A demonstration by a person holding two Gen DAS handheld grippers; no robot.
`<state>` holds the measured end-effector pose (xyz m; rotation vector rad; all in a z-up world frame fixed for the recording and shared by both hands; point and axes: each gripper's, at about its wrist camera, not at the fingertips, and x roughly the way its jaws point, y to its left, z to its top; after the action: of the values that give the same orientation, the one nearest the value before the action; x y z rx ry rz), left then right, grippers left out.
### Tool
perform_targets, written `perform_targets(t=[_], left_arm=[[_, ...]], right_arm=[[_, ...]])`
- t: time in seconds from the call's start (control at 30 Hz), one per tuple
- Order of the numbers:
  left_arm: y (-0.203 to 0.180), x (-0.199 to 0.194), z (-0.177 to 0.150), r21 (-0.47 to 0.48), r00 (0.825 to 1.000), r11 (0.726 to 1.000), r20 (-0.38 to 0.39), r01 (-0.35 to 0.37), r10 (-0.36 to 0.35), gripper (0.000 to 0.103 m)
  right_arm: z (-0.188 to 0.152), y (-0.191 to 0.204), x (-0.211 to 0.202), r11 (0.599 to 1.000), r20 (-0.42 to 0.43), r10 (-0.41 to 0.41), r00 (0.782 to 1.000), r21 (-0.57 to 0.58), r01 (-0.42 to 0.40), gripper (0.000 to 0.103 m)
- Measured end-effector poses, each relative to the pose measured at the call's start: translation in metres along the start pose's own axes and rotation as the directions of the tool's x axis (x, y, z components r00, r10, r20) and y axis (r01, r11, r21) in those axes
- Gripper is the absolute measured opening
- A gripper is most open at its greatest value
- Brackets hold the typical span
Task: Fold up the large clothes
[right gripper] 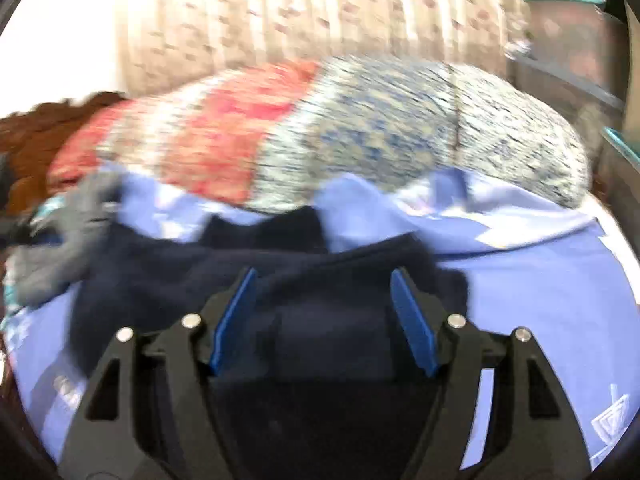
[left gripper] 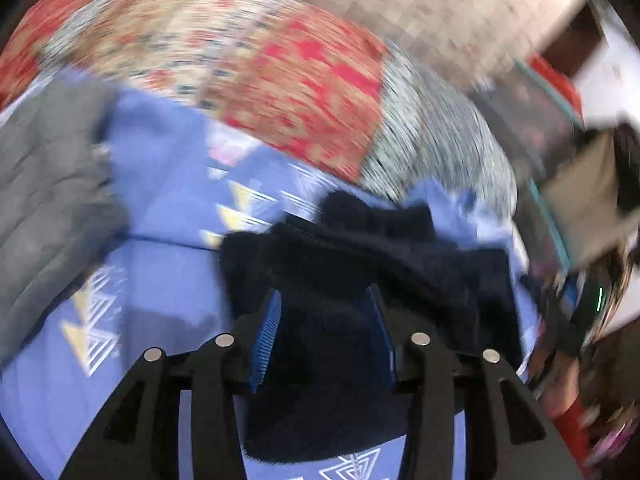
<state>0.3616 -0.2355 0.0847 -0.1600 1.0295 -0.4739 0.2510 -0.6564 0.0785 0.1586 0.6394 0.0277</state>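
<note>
The bed (right gripper: 560,300), spread with a blue sheet printed with triangles, carries everything. At its far side lies a long patterned bolster (right gripper: 320,132), red and grey-blue. A grey garment (left gripper: 48,184) is heaped at the bed's left edge. The task's thing, a dark navy fleece (right gripper: 312,280), lies bunched on the sheet in the middle, near the bolster, with folds piled up toward its far end.

Both views are blurred, so fine detail is uncertain. The left gripper (left gripper: 326,332) hangs over the near part of the fleece with its jaws spread; dark cloth fills the gap between the blue pads, but they do not seem to press on it. The right gripper (right gripper: 324,316) also has its jaws spread wide over the fleece, pads clear of it on both sides.

The step looks like taking a fresh hold to lay the fleece flat. To do it well, each gripper should seek a true edge or corner rather than the thick middle bunch, pinch only one layer, and pull the two corners well apart before lowering, so wrinkles do not get folded in.
</note>
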Motion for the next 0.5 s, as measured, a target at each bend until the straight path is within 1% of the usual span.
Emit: perform_targets(t=[0.03, 0.07, 0.1, 0.13, 0.17, 0.2, 0.23, 0.27, 0.3, 0.33, 0.37, 0.4, 0.43, 0.47, 0.5], left_arm=[[-0.012, 0.018, -0.004, 0.029, 0.999, 0.999, -0.032, 0.019, -0.018, 0.065], [-0.021, 0.035, -0.007, 0.051, 0.998, 0.998, -0.058, 0.024, -0.021, 0.065], [-0.026, 0.046, -0.010, 0.069, 0.998, 0.998, -0.065, 0.004, 0.000, 0.065], [-0.030, 0.065, -0.012, 0.098, 0.995, 0.993, -0.064, -0.066, 0.073, 0.065], [-0.029, 0.080, -0.012, 0.106, 0.989, 0.987, -0.071, -0.122, 0.130, 0.065], [-0.020, 0.099, -0.012, 0.095, 0.978, 0.980, -0.099, -0.174, 0.183, 0.065], [-0.011, 0.107, -0.011, 0.070, 0.975, 0.980, -0.112, -0.185, 0.192, 0.065], [0.000, 0.112, -0.011, 0.040, 0.975, 0.982, -0.115, -0.185, 0.188, 0.065], [0.011, 0.115, -0.008, 0.005, 0.979, 0.985, -0.110, -0.173, 0.172, 0.065], [0.015, 0.115, -0.006, -0.013, 0.983, 0.988, -0.104, -0.155, 0.153, 0.065], [0.017, 0.115, -0.004, -0.024, 0.984, 0.989, -0.105, -0.145, 0.142, 0.065], [0.017, 0.115, -0.002, -0.027, 0.983, 0.988, -0.107, -0.154, 0.151, 0.065], [0.014, 0.114, -0.001, -0.020, 0.981, 0.986, -0.107, -0.165, 0.162, 0.065], [0.011, 0.114, 0.000, -0.004, 0.979, 0.984, -0.105, -0.176, 0.175, 0.065], [0.008, 0.114, 0.000, 0.019, 0.977, 0.982, -0.102, -0.188, 0.189, 0.065]], right_arm=[[0.004, -0.007, 0.021, 1.000, -0.062, -0.005, 0.998, 0.006, 0.005, 0.067], [0.003, -0.009, 0.036, 1.000, -0.108, -0.004, 0.994, 0.004, 0.004, 0.066], [0.000, -0.007, 0.055, 1.000, -0.175, -0.001, 0.984, -0.015, -0.002, 0.044], [-0.003, -0.002, 0.068, 0.998, -0.216, -0.023, 0.976, -0.060, 0.011, 0.024], [-0.003, 0.004, 0.072, 0.995, -0.216, -0.053, 0.975, -0.094, 0.033, 0.010], [-0.002, 0.001, 0.069, 0.993, -0.180, -0.077, 0.981, -0.098, 0.060, 0.008], [0.000, -0.013, 0.064, 0.994, -0.131, -0.101, 0.986, -0.057, 0.094, 0.008], [0.006, -0.034, 0.058, 0.986, -0.077, -0.160, 0.984, 0.039, 0.163, 0.007], [0.006, -0.060, 0.055, 0.962, -0.054, -0.211, 0.976, 0.165, 0.217, 0.008], [0.004, -0.082, 0.054, 0.939, -0.053, -0.216, 0.975, 0.263, 0.222, 0.008], [0.002, -0.095, 0.059, 0.925, -0.071, -0.187, 0.980, 0.324, 0.200, 0.008], [-0.002, -0.099, 0.067, 0.928, -0.110, -0.150, 0.982, 0.326, 0.178, 0.011], [-0.003, -0.094, 0.069, 0.939, -0.129, -0.141, 0.982, 0.298, 0.174, 0.017], [-0.004, -0.086, 0.067, 0.950, -0.127, -0.151, 0.980, 0.254, 0.179, 0.038], [-0.004, -0.075, 0.057, 0.962, -0.086, -0.170, 0.982, 0.204, 0.184, 0.058]])
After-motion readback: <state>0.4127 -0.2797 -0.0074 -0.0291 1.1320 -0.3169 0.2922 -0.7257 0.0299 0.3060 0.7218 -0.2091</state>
